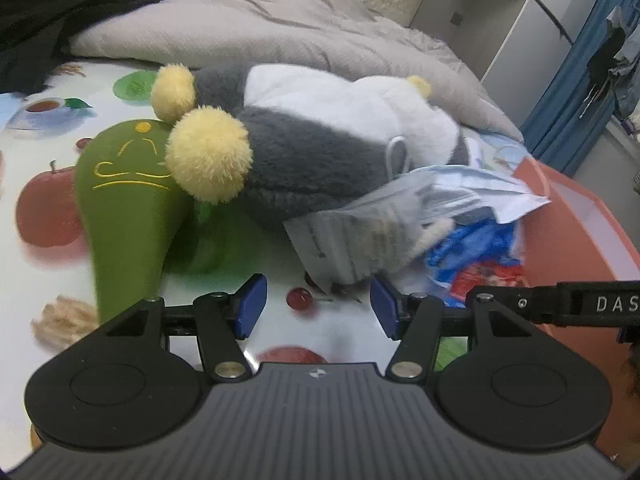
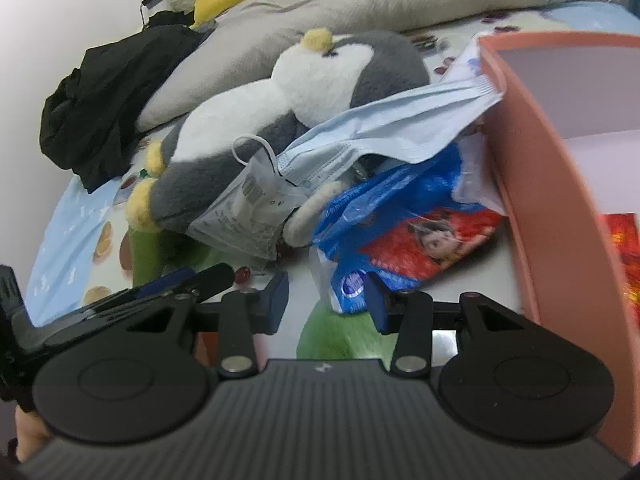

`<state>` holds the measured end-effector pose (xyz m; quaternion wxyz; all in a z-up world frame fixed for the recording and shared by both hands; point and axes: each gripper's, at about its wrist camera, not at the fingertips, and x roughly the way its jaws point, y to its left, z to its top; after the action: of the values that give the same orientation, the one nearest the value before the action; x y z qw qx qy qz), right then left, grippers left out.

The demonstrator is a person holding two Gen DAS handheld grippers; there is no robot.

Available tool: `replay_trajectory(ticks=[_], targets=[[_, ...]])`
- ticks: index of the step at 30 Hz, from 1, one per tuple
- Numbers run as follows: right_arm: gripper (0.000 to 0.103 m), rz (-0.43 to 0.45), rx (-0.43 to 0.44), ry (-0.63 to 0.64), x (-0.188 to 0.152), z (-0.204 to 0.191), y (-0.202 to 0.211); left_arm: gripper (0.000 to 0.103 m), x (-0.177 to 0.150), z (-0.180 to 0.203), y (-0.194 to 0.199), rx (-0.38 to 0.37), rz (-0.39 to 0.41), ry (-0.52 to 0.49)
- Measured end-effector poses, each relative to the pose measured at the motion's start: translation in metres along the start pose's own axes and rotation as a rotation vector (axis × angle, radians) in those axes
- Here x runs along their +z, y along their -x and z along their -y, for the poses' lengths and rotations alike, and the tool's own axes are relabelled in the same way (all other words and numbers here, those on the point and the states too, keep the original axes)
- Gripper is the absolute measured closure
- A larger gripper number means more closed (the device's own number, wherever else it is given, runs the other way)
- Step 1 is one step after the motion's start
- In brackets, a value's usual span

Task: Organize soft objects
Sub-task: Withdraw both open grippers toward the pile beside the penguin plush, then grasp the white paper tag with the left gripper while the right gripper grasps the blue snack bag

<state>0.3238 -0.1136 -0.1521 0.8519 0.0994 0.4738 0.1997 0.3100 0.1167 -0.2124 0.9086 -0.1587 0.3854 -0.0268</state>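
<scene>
Nothing is gripped by the spread left gripper (image 1: 318,306) or right gripper (image 2: 326,300), while the grey-and-white plush penguin (image 1: 320,140) and green plush toy (image 1: 128,200) are left outside the pink box (image 2: 540,184).

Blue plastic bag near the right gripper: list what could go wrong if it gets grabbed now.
1. The face mask drapes over the blue plastic bag, so it may get dragged along.
2. The right gripper stands open at the bag's thin edge; the film might slip out.
3. The pink box sits close beside, likely to get bumped.

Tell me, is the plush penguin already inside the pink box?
No, the plush penguin lies on the fruit-print sheet beside the pink box, with a blue face mask draped against it.
</scene>
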Motion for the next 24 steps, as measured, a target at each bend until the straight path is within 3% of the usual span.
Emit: replay_trajectory(ticks=[7,9,12,17,24], targets=[[0.066,-0.02,0.014,-0.025,0.006,0.006,-0.031,0.04,0.006,-0.005,-0.028,-0.051,0.016,-0.011],[0.076,-0.028,0.02,-0.044,0.008,0.007,-0.037,0.042,0.006,-0.004,-0.032,-0.05,0.025,-0.021],[0.086,-0.028,0.027,-0.046,0.008,0.008,-0.042,0.059,0.006,-0.003,-0.037,-0.055,0.032,-0.019],[0.093,-0.029,0.034,-0.038,0.008,0.002,-0.038,0.095,0.004,0.004,-0.026,-0.06,0.066,-0.045],[0.094,-0.019,0.021,0.021,-0.006,-0.009,-0.011,0.1,-0.003,0.018,0.002,-0.069,0.128,-0.062]])
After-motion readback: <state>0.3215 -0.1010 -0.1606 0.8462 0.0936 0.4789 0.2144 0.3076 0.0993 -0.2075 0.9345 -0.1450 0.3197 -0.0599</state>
